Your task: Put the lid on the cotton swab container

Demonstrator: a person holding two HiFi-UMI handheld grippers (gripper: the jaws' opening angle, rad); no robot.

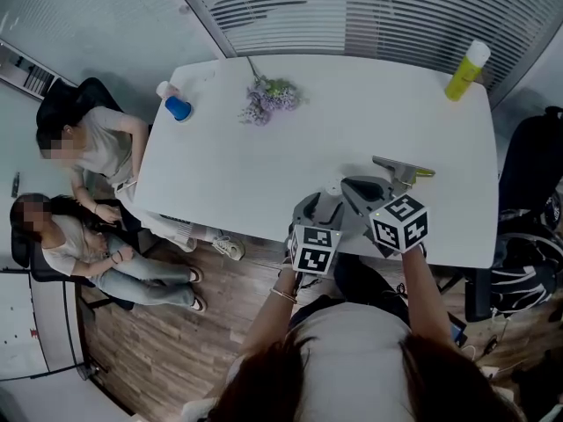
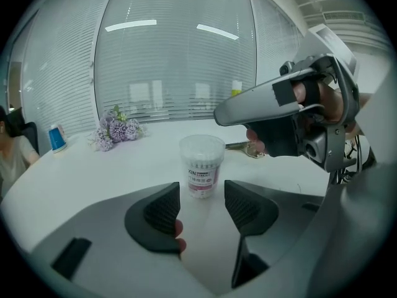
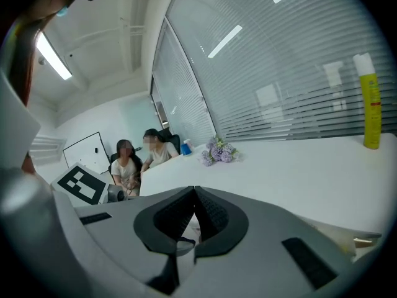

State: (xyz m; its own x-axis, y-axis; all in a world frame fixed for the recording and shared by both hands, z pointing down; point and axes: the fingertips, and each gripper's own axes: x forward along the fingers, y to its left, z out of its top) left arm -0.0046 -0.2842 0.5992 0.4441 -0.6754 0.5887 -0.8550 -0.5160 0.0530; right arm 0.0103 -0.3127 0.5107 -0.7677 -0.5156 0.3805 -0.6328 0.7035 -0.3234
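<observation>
The cotton swab container (image 2: 201, 164), a clear tub full of white swabs with a pink label, stands upright on the white table (image 1: 264, 165). My left gripper (image 2: 201, 189) is open. The tub stands just beyond its tips and touches neither pad. In the head view only a sliver of the container (image 1: 333, 187) shows between the two grippers near the table's front edge. My right gripper (image 2: 218, 113) hangs above and to the right of the tub. In its own view the right gripper (image 3: 193, 194) is shut, and a thin clear rim, seemingly the lid (image 3: 177, 243), shows between and below its pads.
Gold keys (image 1: 406, 167) lie just beyond the right gripper. A purple flower bunch (image 1: 268, 99) lies at the back, a blue cup (image 1: 177, 106) at the far left corner, a yellow spray bottle (image 1: 465, 69) at the far right corner. Two people (image 1: 88, 148) sit left of the table.
</observation>
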